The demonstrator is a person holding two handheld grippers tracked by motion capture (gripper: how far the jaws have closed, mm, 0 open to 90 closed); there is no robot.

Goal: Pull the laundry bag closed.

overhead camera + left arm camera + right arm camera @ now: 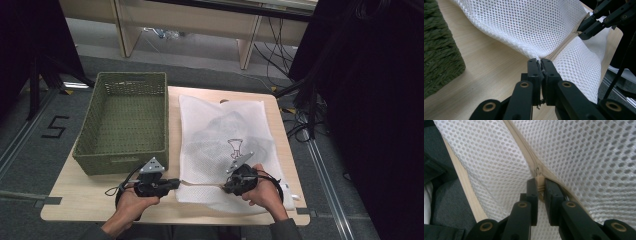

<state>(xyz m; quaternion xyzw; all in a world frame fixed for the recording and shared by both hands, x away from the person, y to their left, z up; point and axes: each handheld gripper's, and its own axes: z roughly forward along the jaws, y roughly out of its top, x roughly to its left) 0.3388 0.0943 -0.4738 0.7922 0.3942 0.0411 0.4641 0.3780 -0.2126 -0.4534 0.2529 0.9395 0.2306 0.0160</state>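
A white mesh laundry bag (225, 125) lies flat on the wooden table (75, 195), with dark clothing showing through it. A beige zipper (565, 43) runs along its near edge. My left gripper (177, 183) is shut on the bag's near left corner, and in the left gripper view its jaws (540, 61) pinch the mesh at the zipper's end. My right gripper (226, 186) sits a little to the right on the same edge. In the right gripper view it (539, 183) is shut on the beige zipper pull (539, 178). The fabric between the two grippers is pulled taut.
A green woven basket (122, 162) stands on the table's left half, close beside the bag and just beyond my left gripper. It holds nothing. The table's front edge lies right under both hands. Cables and dark stands surround the table on the floor.
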